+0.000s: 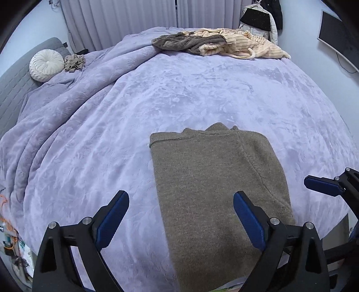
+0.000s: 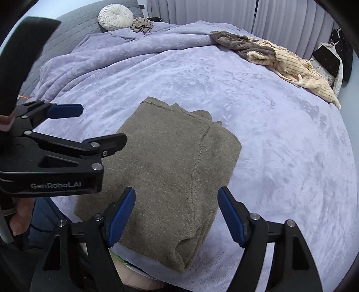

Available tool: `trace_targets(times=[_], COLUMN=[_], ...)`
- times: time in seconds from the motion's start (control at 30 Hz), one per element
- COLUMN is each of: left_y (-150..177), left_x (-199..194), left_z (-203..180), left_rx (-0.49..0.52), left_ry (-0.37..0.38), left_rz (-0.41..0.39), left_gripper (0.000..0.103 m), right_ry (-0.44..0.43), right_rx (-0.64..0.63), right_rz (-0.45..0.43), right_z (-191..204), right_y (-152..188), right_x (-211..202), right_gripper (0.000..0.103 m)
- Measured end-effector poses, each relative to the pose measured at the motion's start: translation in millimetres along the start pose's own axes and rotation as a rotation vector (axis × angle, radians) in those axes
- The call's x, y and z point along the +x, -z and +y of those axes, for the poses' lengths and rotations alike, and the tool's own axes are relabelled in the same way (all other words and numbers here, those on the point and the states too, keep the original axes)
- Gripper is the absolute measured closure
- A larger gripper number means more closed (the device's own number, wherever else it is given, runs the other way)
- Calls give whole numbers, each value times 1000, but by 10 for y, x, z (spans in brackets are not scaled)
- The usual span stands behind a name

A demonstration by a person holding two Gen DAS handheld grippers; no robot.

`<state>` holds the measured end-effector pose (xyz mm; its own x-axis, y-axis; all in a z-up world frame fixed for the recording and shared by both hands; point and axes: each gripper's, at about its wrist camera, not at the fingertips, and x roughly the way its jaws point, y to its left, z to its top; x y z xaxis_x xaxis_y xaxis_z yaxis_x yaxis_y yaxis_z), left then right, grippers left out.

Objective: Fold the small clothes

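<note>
Folded brown sweater (image 1: 215, 179) on bed (image 1: 157, 94); both tools gaping, empty

A lilac plush blanket (image 1: 190, 94) is spread over a bed and is bunched into folds along its left side. A round white pleated cushion (image 1: 46, 65) is propped against a grey quilted headboard (image 1: 13, 85), and a crumpled beige cloth (image 1: 75, 63) lies touching it. Pale pleated curtains (image 1: 134, 20) are hung behind the far edge. 1 dark coat (image 1: 274, 13) is hung in the far right corner beside a lighter garment. A dark screen (image 1: 338, 45) is mounted on the right wall, with a cable trailing below it.
</note>
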<state>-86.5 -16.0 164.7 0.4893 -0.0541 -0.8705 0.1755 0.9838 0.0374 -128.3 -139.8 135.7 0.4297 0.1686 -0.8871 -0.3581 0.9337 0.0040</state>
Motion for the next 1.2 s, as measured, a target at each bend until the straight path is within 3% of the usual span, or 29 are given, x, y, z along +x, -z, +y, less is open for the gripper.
trace_targets(times=[0.4, 0.53, 0.63, 0.87, 1.2], left_y=[88, 121, 132, 145, 171], left_x=[-183, -166, -115, -105, 39], left_z=[32, 50, 88, 81, 208], left_rx=[-35, -85, -105, -90, -139], left_ry=[15, -57, 28, -13, 7], left_rz=[-9, 32, 79, 92, 140], left_gripper=[8, 8, 8, 8, 8], right_ry=[28, 41, 58, 68, 64], right_rx=[22, 40, 40, 30, 22], right_rz=[31, 39, 37, 44, 72], right_z=[37, -32, -51, -61, -19], right_y=[45, 40, 26, -10, -42], right_x=[-32, -34, -47, -34, 53], right_gripper=[25, 25, 25, 25, 25])
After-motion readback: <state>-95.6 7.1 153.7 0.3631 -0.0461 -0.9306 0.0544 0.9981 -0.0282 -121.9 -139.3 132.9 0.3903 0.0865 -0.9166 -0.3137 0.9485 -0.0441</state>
